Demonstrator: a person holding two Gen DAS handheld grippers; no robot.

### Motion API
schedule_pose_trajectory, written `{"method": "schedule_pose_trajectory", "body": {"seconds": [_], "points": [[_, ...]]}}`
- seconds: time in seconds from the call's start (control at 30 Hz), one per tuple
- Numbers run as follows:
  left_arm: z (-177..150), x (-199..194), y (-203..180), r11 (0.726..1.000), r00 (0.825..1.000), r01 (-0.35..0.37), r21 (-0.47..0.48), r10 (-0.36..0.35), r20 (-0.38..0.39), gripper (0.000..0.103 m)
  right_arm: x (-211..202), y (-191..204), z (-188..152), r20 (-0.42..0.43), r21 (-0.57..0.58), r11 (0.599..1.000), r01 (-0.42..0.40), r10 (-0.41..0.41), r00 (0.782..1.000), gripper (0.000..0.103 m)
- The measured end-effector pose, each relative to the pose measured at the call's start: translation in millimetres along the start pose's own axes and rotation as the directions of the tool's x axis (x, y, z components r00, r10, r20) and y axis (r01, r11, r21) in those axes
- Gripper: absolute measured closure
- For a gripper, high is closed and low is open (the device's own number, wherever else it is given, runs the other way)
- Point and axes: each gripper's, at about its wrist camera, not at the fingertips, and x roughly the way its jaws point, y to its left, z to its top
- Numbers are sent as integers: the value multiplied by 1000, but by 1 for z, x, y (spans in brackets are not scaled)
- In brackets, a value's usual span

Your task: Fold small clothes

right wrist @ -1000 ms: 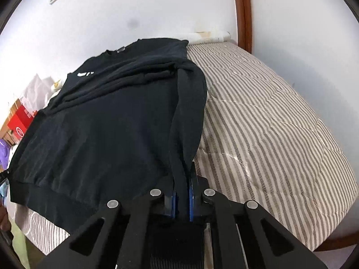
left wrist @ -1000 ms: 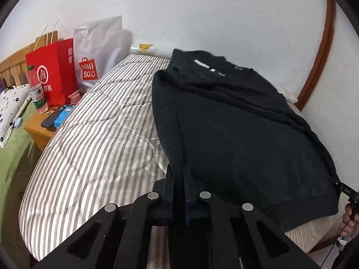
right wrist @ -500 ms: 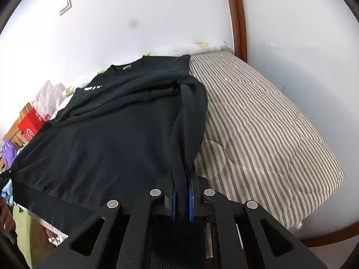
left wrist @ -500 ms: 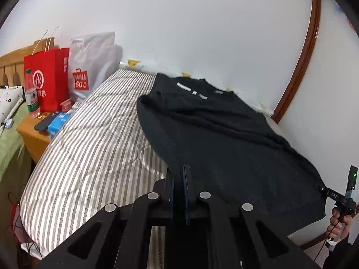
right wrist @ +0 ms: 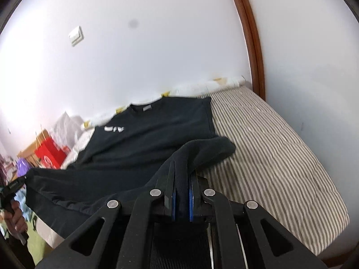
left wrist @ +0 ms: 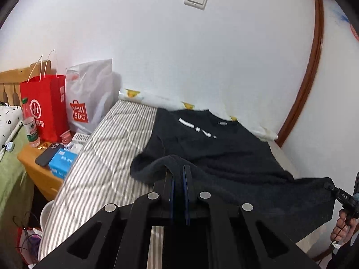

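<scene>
A black sweatshirt [left wrist: 219, 154] with white chest lettering lies across a striped mattress [left wrist: 107, 152], collar toward the wall. My left gripper [left wrist: 178, 170] is shut on the near left corner of its hem, lifted off the bed. My right gripper [right wrist: 181, 170] is shut on the near right corner of the sweatshirt [right wrist: 157, 134], also raised. The near hem hangs stretched between the two grippers, and the cloth curls over beside each pair of fingers. The right gripper's tip [left wrist: 332, 187] shows at the left wrist view's right edge, with a hand below it.
A wooden bedside table [left wrist: 38, 170] left of the bed holds a red paper bag [left wrist: 44, 107], a white Miniso bag [left wrist: 89, 98], a water bottle [left wrist: 30, 123], a phone and a blue box. White walls and a brown door frame [right wrist: 251, 38] border the mattress [right wrist: 280, 157].
Both grippers have risen with the hem corners still clamped. The near edge of the sweatshirt has come off the mattress and now hangs between them, and both cameras tilt up toward the wall.
</scene>
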Motion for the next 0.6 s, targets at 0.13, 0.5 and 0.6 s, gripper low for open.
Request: {"method": "schedule_pose_trajectory", "body": {"seconds": [0.13,0.5,0.6], "points": [[19,16,2,1000,1000,3,-14,-2,12,96,8,3,23,28,5,1000,2,-2,1000,95],[67,86,-2,1000,1000,-5,-27,6,21,96,73,12,86,39,-25,999,29,-28,999,95],[80,116,-2,999,1000,-7,-45,7,2,96,104,16,104,34,-39,998,44,-43,999,95]]}}
